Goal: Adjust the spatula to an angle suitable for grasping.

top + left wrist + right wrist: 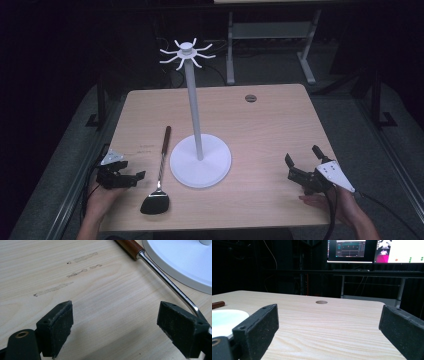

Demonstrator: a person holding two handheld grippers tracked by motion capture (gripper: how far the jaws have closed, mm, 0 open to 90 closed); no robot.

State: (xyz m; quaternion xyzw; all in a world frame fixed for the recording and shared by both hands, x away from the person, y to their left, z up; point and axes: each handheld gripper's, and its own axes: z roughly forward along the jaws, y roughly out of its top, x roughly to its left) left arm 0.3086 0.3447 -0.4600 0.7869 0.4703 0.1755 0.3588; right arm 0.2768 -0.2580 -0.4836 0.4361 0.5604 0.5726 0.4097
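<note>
A white stand (200, 160) with a round base, a tall pole and hooked arms (187, 52) at its top rises mid-table. Left of the base lies a spatula (160, 172) with a wooden handle, a metal shaft and a black blade toward the near edge. My left gripper (133, 178) rests at the table's left edge, open and empty, pointing at the spatula. Its view has the shaft (165, 280) and the base (185, 260) just beyond the jaws. My right gripper (303, 159) sits near the front right, open with nothing between its jaws.
The wooden table (270, 125) has a round cable hole (250, 98) at the back right. Faint tape marks (67, 272) lie on the wood by my left gripper. Beyond the far edge are a metal frame (270, 45) and lit monitors (374, 251) in a dark room.
</note>
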